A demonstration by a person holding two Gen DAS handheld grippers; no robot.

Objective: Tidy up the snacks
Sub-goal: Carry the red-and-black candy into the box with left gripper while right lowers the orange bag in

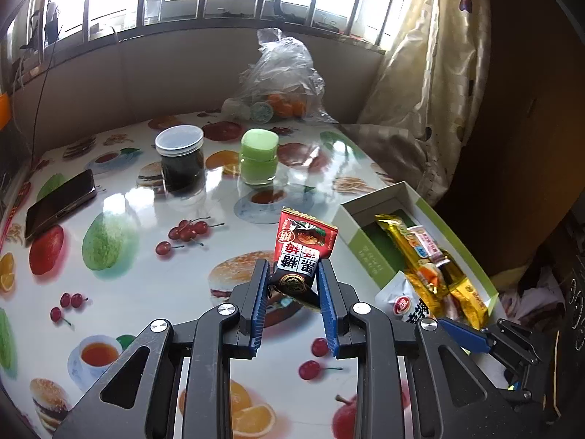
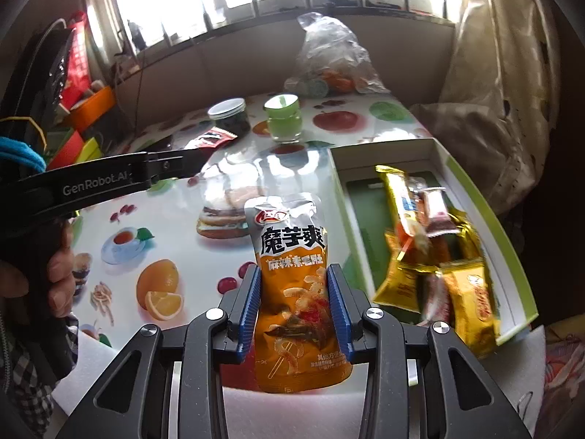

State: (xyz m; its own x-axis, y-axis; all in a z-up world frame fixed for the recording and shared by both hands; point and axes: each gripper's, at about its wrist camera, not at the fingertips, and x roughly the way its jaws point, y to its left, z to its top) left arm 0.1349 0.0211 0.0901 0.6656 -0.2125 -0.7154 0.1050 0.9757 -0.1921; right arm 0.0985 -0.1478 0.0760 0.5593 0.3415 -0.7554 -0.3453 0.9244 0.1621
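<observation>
Red snack packet pinched in left gripper; orange pouch in right gripper.

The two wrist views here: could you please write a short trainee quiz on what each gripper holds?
1. True or false: the left gripper holds a red snack packet.
2. The right gripper holds: A) the green jar; B) an orange pouch; C) nothing.
3. Where do the gold snack packets lie?

Key: 1 true; 2 B; 3 in the open box.
</observation>
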